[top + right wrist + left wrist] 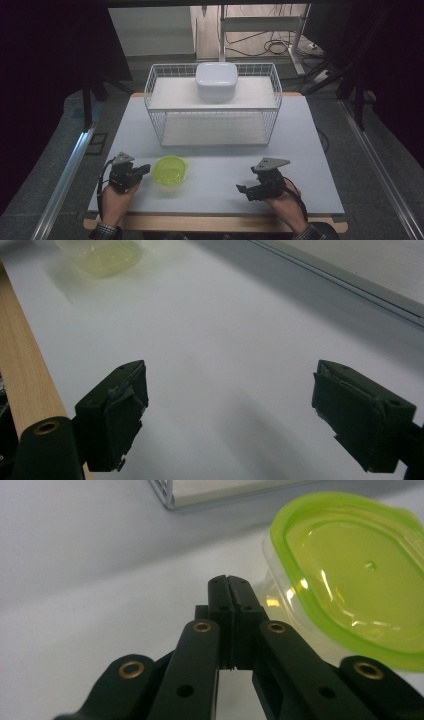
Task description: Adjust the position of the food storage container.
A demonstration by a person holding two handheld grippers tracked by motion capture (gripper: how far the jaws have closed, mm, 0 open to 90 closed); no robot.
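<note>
A clear container with a lime-green lid point(171, 170) sits on the white table near the front left. My left gripper point(145, 169) is just left of it, jaws shut together with nothing between them. In the left gripper view the closed tips point(230, 582) end right beside the container point(350, 580); I cannot tell if they touch it. My right gripper point(242, 190) rests at the front right, pointing left, jaws wide open over bare table point(230, 390). The green-lidded container point(102, 255) lies blurred far ahead of it.
A white wire rack point(214, 104) with a shelf stands at the back middle of the table. A white lidded tub point(216, 80) sits on its top shelf. The table's wooden front edge point(210, 223) runs just behind both hands.
</note>
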